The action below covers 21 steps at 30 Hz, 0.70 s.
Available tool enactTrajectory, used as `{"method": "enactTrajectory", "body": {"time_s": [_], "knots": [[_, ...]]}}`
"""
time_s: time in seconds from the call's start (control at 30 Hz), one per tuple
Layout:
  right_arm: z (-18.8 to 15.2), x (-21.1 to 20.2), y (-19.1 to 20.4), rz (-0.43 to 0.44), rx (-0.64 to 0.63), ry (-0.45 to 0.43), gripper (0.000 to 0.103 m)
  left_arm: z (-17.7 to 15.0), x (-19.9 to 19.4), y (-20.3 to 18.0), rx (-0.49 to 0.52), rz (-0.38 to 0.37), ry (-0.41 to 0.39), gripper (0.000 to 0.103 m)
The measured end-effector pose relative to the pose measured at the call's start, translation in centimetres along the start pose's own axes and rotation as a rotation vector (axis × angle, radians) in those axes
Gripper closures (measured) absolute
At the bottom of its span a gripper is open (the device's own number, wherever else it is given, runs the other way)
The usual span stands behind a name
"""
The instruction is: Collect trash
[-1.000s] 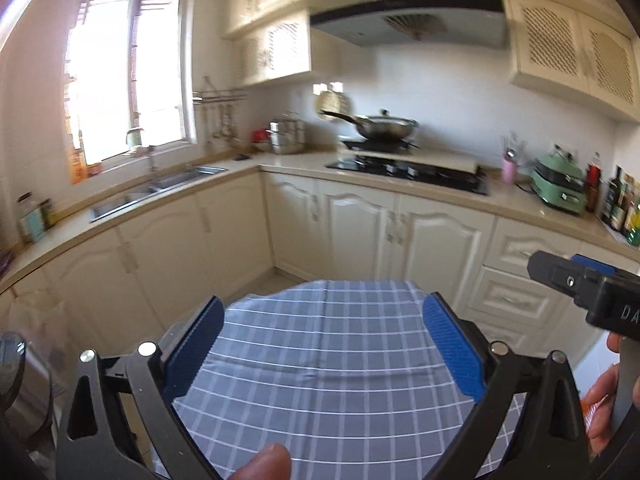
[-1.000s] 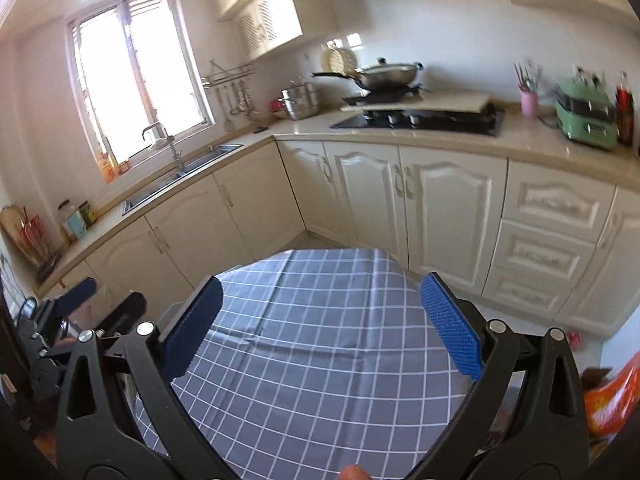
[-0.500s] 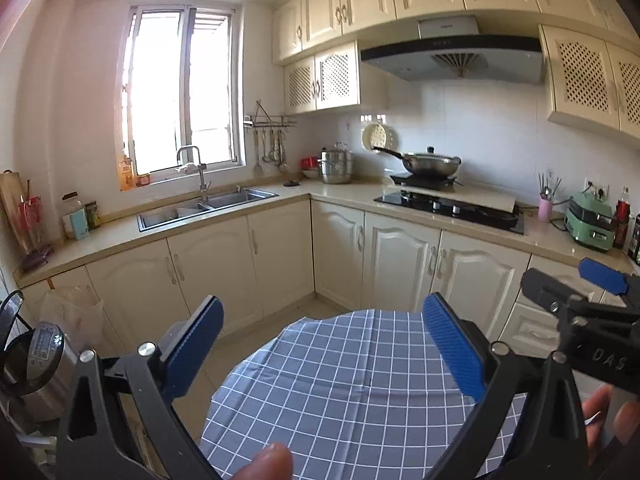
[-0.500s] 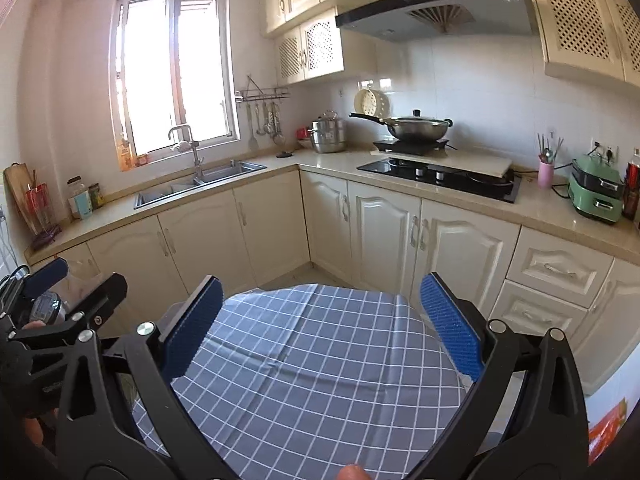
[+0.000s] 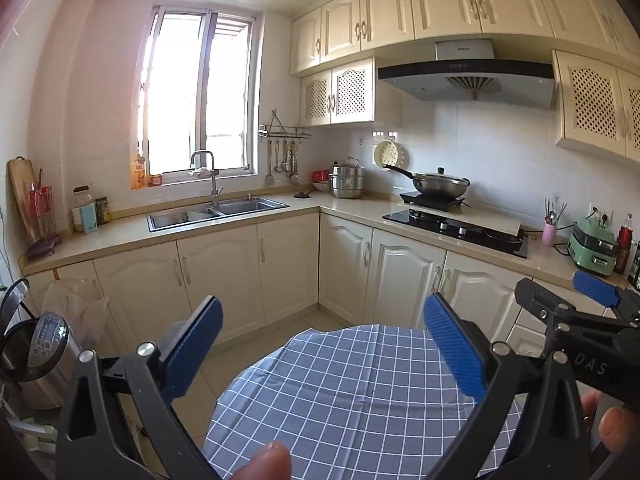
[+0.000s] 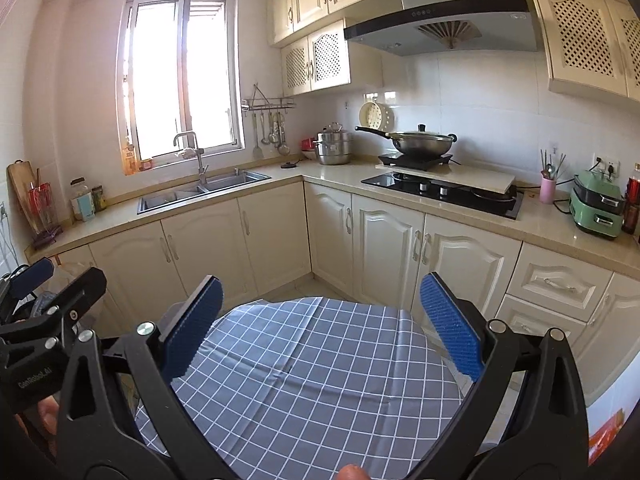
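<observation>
No loose trash shows in either view. My left gripper [image 5: 322,336] hangs open over a round table under a blue-grey checked cloth [image 5: 352,396], with nothing between its blue pads [image 5: 192,348]. My right gripper [image 6: 318,320] is open too, empty, over the same cloth [image 6: 312,376]. Each gripper shows in the other's view: the right one [image 5: 576,308] at the right edge, the left one [image 6: 52,292] at the left edge. A thumb tip [image 5: 264,460] pokes in at the bottom of the left wrist view.
Cream cabinets [image 5: 224,280] run around the kitchen beyond the table. A sink [image 5: 216,210] sits under the window, a wok [image 5: 438,186] on the stove. A white plastic bag [image 5: 74,306] hangs at the left cabinet beside a steel cooker [image 5: 38,352]. Something orange [image 6: 608,436] lies low at the right.
Both views have tilted upward and drawn back: the table fills less of the frame, and the upper cabinets and ceiling have come into sight. Both grippers stayed open and empty.
</observation>
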State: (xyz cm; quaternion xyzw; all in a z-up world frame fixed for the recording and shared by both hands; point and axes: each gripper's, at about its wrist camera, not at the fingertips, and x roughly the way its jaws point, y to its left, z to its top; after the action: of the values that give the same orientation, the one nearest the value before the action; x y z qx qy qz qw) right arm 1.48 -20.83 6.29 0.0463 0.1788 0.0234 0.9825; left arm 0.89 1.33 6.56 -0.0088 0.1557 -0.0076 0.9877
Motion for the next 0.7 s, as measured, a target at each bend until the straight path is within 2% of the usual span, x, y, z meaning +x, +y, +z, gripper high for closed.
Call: {"method": "enactTrajectory", "body": {"time_s": [0.7], "knots": [[0.46, -0.06, 0.85, 0.006, -0.008, -0.019, 0.006, -0.07, -0.19, 0.59, -0.02, 0.005, -0.014, 0.005]]}}
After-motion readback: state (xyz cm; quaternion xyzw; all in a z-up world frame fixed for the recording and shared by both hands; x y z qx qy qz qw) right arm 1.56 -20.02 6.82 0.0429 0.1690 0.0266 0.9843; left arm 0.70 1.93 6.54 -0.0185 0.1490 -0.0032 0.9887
